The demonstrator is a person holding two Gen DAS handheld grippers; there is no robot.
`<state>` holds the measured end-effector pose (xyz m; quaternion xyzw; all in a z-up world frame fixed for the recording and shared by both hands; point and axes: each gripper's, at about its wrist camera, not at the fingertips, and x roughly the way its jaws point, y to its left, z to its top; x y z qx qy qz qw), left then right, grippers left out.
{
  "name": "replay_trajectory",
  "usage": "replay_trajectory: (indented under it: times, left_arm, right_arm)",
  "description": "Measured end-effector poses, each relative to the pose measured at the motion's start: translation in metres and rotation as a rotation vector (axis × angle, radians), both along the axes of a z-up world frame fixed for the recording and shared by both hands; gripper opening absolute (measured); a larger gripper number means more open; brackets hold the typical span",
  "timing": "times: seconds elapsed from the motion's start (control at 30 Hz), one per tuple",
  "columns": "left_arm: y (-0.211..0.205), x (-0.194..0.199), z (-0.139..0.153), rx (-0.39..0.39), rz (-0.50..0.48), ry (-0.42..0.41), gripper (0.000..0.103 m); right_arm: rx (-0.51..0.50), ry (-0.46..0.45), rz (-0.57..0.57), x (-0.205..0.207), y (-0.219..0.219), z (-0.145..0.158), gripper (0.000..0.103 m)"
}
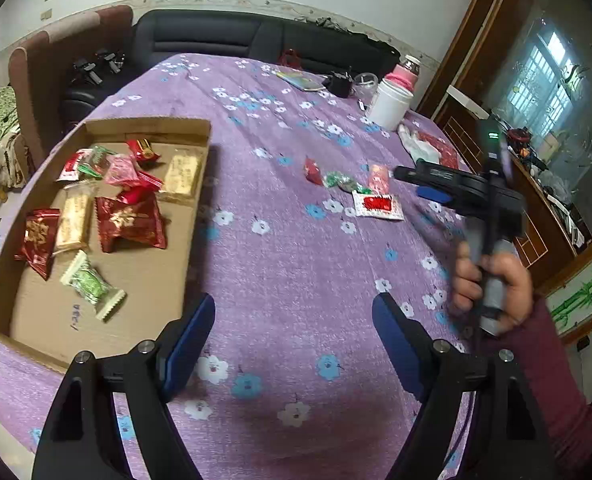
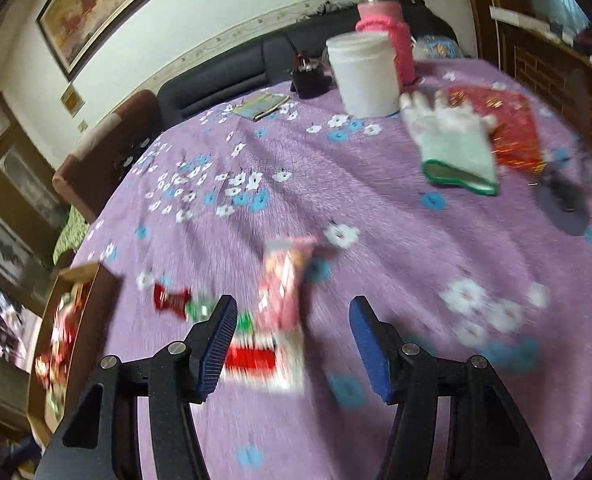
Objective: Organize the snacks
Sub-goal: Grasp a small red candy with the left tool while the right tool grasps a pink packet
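A cardboard tray (image 1: 152,128) at the left of the purple flowered table holds several wrapped snacks, red, gold, green and pink. Loose on the cloth lie a red candy (image 1: 313,171), a green candy (image 1: 341,182), a pink packet (image 1: 377,178) and a white-and-red packet (image 1: 377,205). My left gripper (image 1: 294,320) is open over bare cloth, right of the tray. My right gripper (image 1: 409,182), held by a hand (image 1: 491,284), stands open just right of the loose snacks. In the blurred right wrist view the right gripper (image 2: 292,328) hovers over the pink packet (image 2: 284,284) and the white-and-red packet (image 2: 264,360).
At the far right of the table stand a white tub (image 1: 389,106) and a bottle in a pink sleeve (image 1: 405,74). A white glove (image 2: 451,148) lies on a red bag (image 2: 507,120). A dark sofa (image 1: 216,36) lies beyond the table, a wooden cabinet (image 1: 535,208) to the right.
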<state>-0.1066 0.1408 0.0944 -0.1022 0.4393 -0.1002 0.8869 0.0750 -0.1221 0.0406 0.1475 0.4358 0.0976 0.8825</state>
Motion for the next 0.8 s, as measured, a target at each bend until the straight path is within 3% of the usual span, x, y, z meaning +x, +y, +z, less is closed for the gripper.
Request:
replay_trajectory:
  times: [0.17,0.2,0.23,0.27,0.5,0.63,0.73,0.8]
  left_arm:
    - [0.004,0.011,0.007,0.005,0.0,0.001,0.08]
    - [0.003,0.018,0.007,-0.002,0.001,0.006,0.08]
    - [0.001,0.025,0.007,-0.009,0.003,0.009,0.08]
    - [-0.002,0.033,0.007,-0.018,0.004,0.008,0.08]
    - [-0.034,0.115,-0.009,-0.08,-0.018,0.036,0.08]
    - [-0.048,0.162,-0.025,-0.048,0.002,0.055,0.066]
    - [-0.051,0.193,-0.042,-0.132,0.02,0.115,0.064]
    - [-0.057,0.207,-0.05,-0.12,0.028,0.126,0.064]
  right_arm:
    - [-0.013,0.02,0.045,0.018,0.018,-0.024,0.062]
    - [-0.033,0.001,0.043,0.018,0.019,-0.023,0.056]
    - [-0.056,-0.003,0.047,0.018,0.021,-0.024,0.033]
    - [-0.071,0.003,0.052,0.02,0.021,-0.024,0.028]
    - [0.008,0.005,0.006,0.017,-0.01,-0.017,0.027]
    - [0.068,0.006,-0.014,0.016,-0.027,-0.011,0.027]
    - [0.097,-0.004,-0.012,0.015,-0.033,-0.005,0.027]
    - [0.12,-0.014,-0.011,0.013,-0.036,0.0,0.028]
